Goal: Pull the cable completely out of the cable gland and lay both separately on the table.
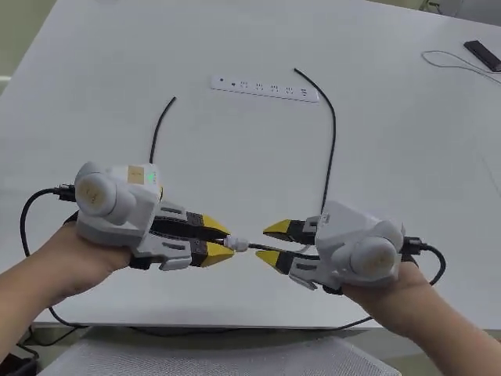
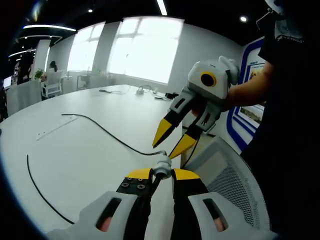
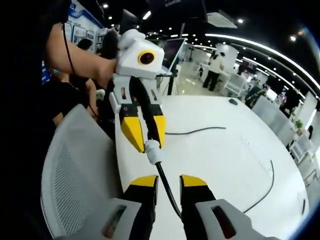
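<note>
Left tool (image 1: 230, 244) clamping gland (image 1: 239, 244), right tool (image 1: 261, 241) (parted)

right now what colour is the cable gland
White; the cable gland shows best in the right gripper view.

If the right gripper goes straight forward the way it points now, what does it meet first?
Probably the small white plastic cable gland, held by the left gripper; the thin black cable leads there.
</note>
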`<action>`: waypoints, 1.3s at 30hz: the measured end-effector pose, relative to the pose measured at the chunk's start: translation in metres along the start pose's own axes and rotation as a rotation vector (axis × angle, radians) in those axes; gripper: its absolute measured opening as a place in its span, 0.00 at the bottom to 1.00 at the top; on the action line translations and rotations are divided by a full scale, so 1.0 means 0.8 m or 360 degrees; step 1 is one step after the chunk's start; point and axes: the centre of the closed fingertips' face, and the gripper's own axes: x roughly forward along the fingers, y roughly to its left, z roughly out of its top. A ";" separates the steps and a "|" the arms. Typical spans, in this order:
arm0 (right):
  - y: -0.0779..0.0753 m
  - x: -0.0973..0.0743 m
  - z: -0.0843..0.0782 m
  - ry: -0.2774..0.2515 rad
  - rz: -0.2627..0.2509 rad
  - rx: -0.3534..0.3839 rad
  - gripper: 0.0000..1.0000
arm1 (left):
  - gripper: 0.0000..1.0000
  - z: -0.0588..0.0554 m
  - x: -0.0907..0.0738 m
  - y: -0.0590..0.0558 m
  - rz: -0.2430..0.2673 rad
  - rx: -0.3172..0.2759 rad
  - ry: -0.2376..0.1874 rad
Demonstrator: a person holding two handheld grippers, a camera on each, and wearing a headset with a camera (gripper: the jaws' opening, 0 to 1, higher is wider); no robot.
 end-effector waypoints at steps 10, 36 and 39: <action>0.004 0.005 0.015 -0.0035 -0.0067 -0.0071 0.08 | 0.15 0.007 0.000 0.006 0.0024 -0.0014 -0.0025; -0.012 0.016 0.009 -0.0052 -0.0099 0.0036 0.00 | 0.15 0.013 -0.002 0.020 0.0067 0.0000 -0.0017; -0.016 0.016 0.008 -0.0051 -0.0111 0.0052 0.00 | 0.15 0.015 -0.004 0.022 0.0077 -0.0002 -0.0026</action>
